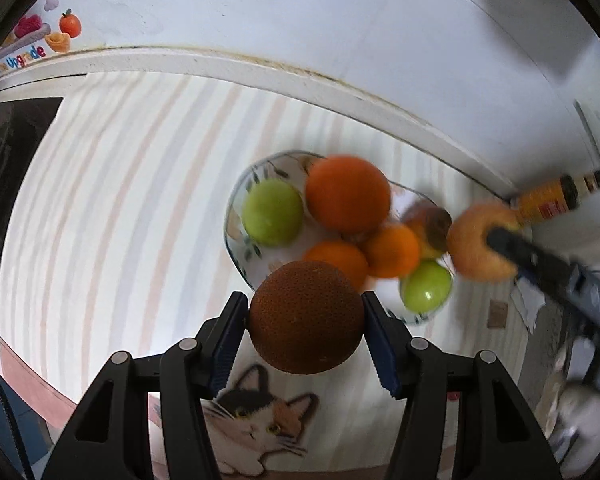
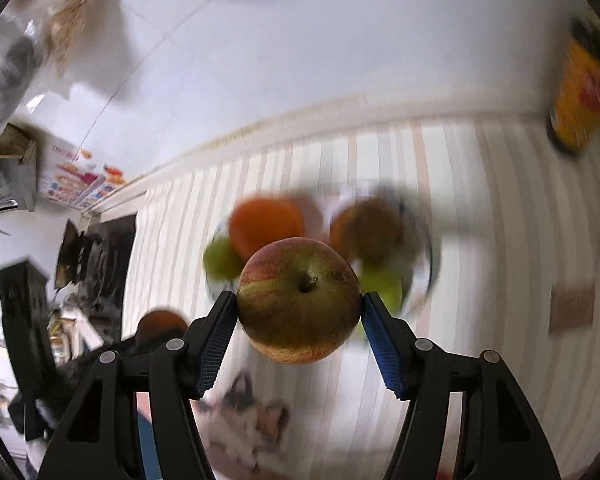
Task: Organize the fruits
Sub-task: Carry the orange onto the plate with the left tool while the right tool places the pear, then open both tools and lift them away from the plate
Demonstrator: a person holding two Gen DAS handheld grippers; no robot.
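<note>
**Fruit in both grippers, above the plate**

Fruit, left wrist view: a brown, rough-skinned round fruit (image 1: pixel 305 317) sits clamped between the blue pads of the left gripper (image 1: pixel 305 320), above the striped tablecloth (image 1: pixel 120 200). Just beyond it, a patterned plate (image 1: pixel 236 204) holds a large orange (image 1: pixel 348 194), two smaller oranges, two green fruits (image 1: pixel 273 213) and a darker blurred piece. Far right, the right gripper (image 1: pixel 496 240) grips an apple (image 1: pixel 476 240), near a yellow-labelled bottle (image 1: pixel 548 200).

Right wrist view: the right gripper's pads press both sides of the red-green apple (image 2: pixel 299 300), stem pit facing the camera. Behind it the plate is blurred. A cat picture (image 2: pixel 244 420) is printed near on the cloth.
</note>
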